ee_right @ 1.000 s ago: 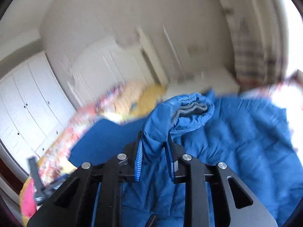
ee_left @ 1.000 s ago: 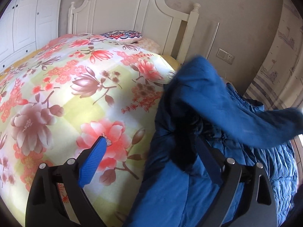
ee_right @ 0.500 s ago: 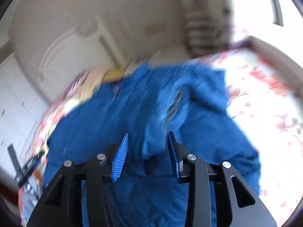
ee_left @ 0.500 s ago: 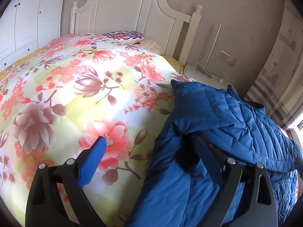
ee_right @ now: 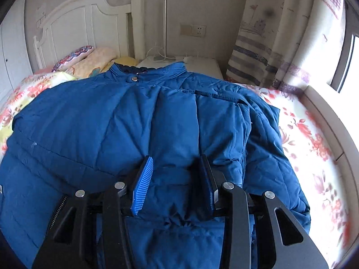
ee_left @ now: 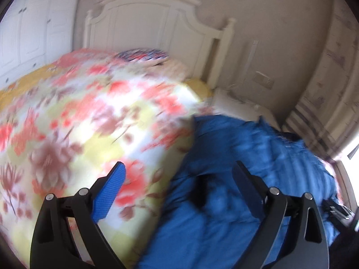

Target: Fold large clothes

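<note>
A large blue padded jacket [ee_right: 125, 123] lies spread on the floral bed, collar toward the headboard, with one sleeve [ee_right: 177, 121] folded lengthwise down its middle. My right gripper [ee_right: 176, 165] is open just above the jacket, jaws on either side of the folded sleeve's end, holding nothing. In the blurred left wrist view the jacket [ee_left: 235, 179] fills the lower right. My left gripper [ee_left: 179, 172] is wide open at the jacket's left edge, with its left finger [ee_left: 112, 186] over the quilt and the right finger over the blue fabric.
The floral quilt [ee_left: 78, 123] covers the bed. Pillows [ee_right: 89, 58] lie by the white headboard [ee_right: 89, 20]. A white nightstand [ee_right: 190, 63] with cables stands by the wall, a striped curtain [ee_right: 258, 51] hangs beyond it, and a window ledge [ee_right: 332, 121] runs along the right.
My right gripper has opened and let the sleeve drop across the jacket's middle, then steadied low over it. The left view has shifted and blurred; that gripper stays open.
</note>
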{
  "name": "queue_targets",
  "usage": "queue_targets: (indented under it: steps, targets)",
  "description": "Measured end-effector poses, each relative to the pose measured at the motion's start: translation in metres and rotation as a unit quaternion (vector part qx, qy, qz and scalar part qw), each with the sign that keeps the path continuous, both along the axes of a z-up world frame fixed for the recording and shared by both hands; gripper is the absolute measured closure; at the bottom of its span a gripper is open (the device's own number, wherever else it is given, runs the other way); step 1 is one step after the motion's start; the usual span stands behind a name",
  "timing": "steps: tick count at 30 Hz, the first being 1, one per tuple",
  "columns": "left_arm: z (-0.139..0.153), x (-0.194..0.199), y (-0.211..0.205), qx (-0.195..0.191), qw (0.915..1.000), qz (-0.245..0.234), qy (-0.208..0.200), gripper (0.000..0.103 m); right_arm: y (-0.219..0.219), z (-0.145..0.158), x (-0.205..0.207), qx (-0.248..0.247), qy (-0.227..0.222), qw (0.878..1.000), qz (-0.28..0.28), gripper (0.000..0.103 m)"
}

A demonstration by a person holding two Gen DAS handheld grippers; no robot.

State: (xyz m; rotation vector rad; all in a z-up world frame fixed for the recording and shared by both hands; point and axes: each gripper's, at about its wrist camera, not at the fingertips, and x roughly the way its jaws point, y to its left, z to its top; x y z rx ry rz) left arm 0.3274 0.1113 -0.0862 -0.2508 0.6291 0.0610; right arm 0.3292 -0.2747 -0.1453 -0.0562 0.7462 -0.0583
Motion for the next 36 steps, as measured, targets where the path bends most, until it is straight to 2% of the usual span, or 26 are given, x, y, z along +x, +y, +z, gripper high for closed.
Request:
queue_targets:
  steps: [4, 6, 8, 10, 12, 14, 15, 17, 20, 23, 24, 26, 27, 28, 30, 34, 36]
  targets:
    - [0.032, 0.030, -0.042, 0.021, 0.9984, -0.052, -0.004, 0.003, 0.003, 0.000, 0.002, 0.004, 0.001, 1.000, 0.000, 0.069]
    - [0.034, 0.059, -0.068, 0.031, 0.9960, -0.082, 0.017, 0.003, 0.002, 0.000, 0.001, 0.006, 0.001, 1.000, 0.000, 0.069]
    - [0.021, 0.081, -0.086, 0.035, 0.9929, -0.101, 0.051, 0.003, 0.001, 0.001, -0.001, 0.005, 0.000, 1.000, 0.000, 0.069]
    - [-0.009, 0.104, -0.101, 0.050, 0.9876, -0.114, 0.096, 0.003, -0.001, 0.002, -0.001, 0.007, 0.000, 1.000, 0.000, 0.069]
    - [-0.045, 0.117, -0.107, 0.098, 0.9801, -0.104, 0.138, 0.002, -0.005, 0.003, -0.003, 0.010, -0.001, 1.000, 0.002, 0.069]
    - [-0.060, 0.110, -0.106, 0.107, 0.9819, -0.116, 0.105, 0.002, -0.005, 0.003, -0.002, 0.012, -0.001, 1.000, 0.005, 0.069]
    - [-0.058, 0.109, -0.105, 0.105, 0.9816, -0.116, 0.110, 0.002, -0.004, 0.003, -0.002, 0.013, -0.001, 1.000, 0.005, 0.069]
    - [-0.049, 0.111, -0.104, 0.097, 0.9813, -0.109, 0.125, 0.003, -0.005, 0.002, -0.002, 0.015, 0.000, 1.000, 0.005, 0.069]
    - [-0.021, 0.107, -0.103, 0.062, 0.9875, -0.108, 0.097, 0.003, -0.007, 0.002, -0.001, 0.018, -0.001, 1.000, 0.006, 0.068]
    - [0.002, 0.113, -0.122, 0.097, 0.9870, -0.112, 0.063, 0.002, -0.007, 0.002, -0.001, 0.020, -0.001, 1.000, 0.006, 0.068]
    - [-0.002, 0.123, -0.130, 0.119, 0.9842, -0.111, 0.069, 0.002, -0.008, 0.002, -0.001, 0.021, -0.001, 1.000, 0.007, 0.068]
    - [-0.025, 0.146, -0.136, 0.144, 0.9770, -0.108, 0.114, 0.002, -0.007, 0.002, -0.002, 0.022, -0.001, 1.000, 0.007, 0.068]
    - [-0.047, 0.161, -0.134, 0.148, 0.9720, -0.104, 0.149, 0.002, -0.008, 0.002, -0.002, 0.024, -0.002, 1.000, 0.008, 0.068]
    - [-0.058, 0.166, -0.128, 0.127, 0.9748, -0.112, 0.145, 0.002, -0.008, 0.002, -0.002, 0.028, -0.003, 1.000, 0.012, 0.068]
    - [-0.057, 0.166, -0.123, 0.112, 0.9772, -0.108, 0.144, 0.002, -0.010, 0.002, -0.002, 0.031, -0.002, 0.999, 0.013, 0.068]
    - [-0.049, 0.151, -0.125, 0.137, 0.9764, -0.090, 0.140, 0.003, -0.012, 0.002, -0.002, 0.038, -0.003, 0.999, 0.013, 0.068]
    - [-0.032, 0.120, -0.124, 0.124, 0.9813, -0.098, 0.110, 0.003, -0.014, 0.002, -0.002, 0.042, -0.003, 0.999, 0.013, 0.068]
